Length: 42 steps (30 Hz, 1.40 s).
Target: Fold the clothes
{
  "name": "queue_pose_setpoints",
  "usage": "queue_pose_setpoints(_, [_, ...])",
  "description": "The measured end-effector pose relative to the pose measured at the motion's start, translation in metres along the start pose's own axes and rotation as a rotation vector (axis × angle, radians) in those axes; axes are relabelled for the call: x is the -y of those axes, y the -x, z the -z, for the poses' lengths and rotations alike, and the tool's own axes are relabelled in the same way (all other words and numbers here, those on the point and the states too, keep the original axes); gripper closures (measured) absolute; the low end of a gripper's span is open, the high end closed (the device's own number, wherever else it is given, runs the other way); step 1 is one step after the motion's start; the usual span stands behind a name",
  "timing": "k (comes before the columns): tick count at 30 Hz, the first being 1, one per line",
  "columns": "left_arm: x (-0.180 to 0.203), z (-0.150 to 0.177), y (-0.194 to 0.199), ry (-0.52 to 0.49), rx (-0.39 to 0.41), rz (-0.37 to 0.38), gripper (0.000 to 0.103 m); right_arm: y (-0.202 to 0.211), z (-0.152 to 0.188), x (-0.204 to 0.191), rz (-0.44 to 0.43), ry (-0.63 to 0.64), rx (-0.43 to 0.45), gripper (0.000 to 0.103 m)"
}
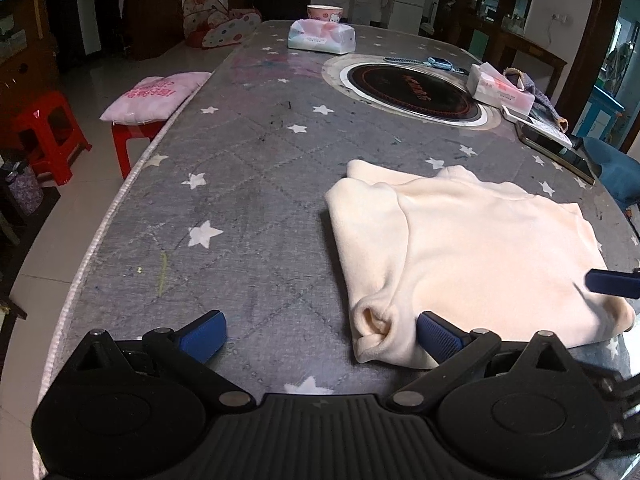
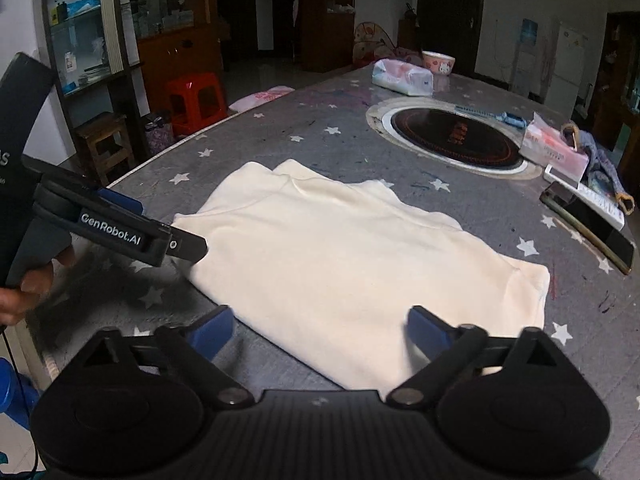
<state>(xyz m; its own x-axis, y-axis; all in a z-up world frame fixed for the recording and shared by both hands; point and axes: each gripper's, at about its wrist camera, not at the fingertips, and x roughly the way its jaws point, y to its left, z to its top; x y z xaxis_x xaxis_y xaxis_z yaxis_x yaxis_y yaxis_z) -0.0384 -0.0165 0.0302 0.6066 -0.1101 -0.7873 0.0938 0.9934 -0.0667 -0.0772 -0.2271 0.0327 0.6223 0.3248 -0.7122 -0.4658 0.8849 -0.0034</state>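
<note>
Fold looks nearly done
Both tools, left tool [image 1: 320,336] and right tool [image 2: 320,330], gape empty at the near hem of the cream fleece garment [image 2: 360,264], likely for another fold.

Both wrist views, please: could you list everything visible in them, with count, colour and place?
garment: one, cream, partly folded, near edge of table
table: one, grey cover with white stars
round cooktop: one, black with pale ring, set into table centre
tissue packs: two, white-pink, one at the far end, one right of the cooktop
bowl: one, pink, far end, behind the tissue pack
phone: one, dark, right edge of table
stools: two red plastic, on the floor left of the table; the nearer one carries a pink cushion
left gripper: one, black with blue fingers, open, at the garment's near left corner
right gripper: one, black with blue fingers, open, over the garment's near edge
</note>
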Motion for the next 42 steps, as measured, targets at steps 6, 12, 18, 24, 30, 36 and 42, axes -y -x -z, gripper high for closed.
queue_pose_setpoints(6, [-0.007, -0.004, 0.011, 0.013, 0.035, -0.025, 0.0, 0.004, 0.002, -0.012, -0.015, 0.05, 0.003, 0.004])
queue_pose_setpoints(12, [-0.021, -0.013, 0.014, 0.068, 0.031, -0.015, 0.0, -0.001, -0.004, -0.04, -0.033, 0.162, 0.001, 0.013])
queue_pose_setpoints(18, [-0.032, -0.017, 0.011, 0.133, 0.01, 0.028, 0.0, -0.018, -0.015, -0.082, -0.046, 0.308, -0.007, 0.029])
queue_pose_setpoints(24, [-0.045, -0.019, 0.005, 0.225, -0.034, 0.103, 0.0, -0.042, -0.025, -0.113, -0.04, 0.424, -0.021, 0.049])
queue_pose_setpoints(30, [-0.052, -0.021, 0.0, 0.33, -0.066, 0.18, 0.0, -0.049, -0.028, -0.117, -0.028, 0.433, -0.002, 0.079])
queue_pose_setpoints(36, [-0.053, -0.02, -0.009, 0.476, -0.096, 0.245, 0.0, -0.034, -0.037, -0.089, -0.101, 0.287, 0.043, 0.092])
queue_pose_setpoints(42, [-0.044, -0.022, -0.016, 0.609, -0.125, 0.327, 0.0, -0.02, -0.042, -0.058, -0.162, 0.163, 0.077, 0.095])
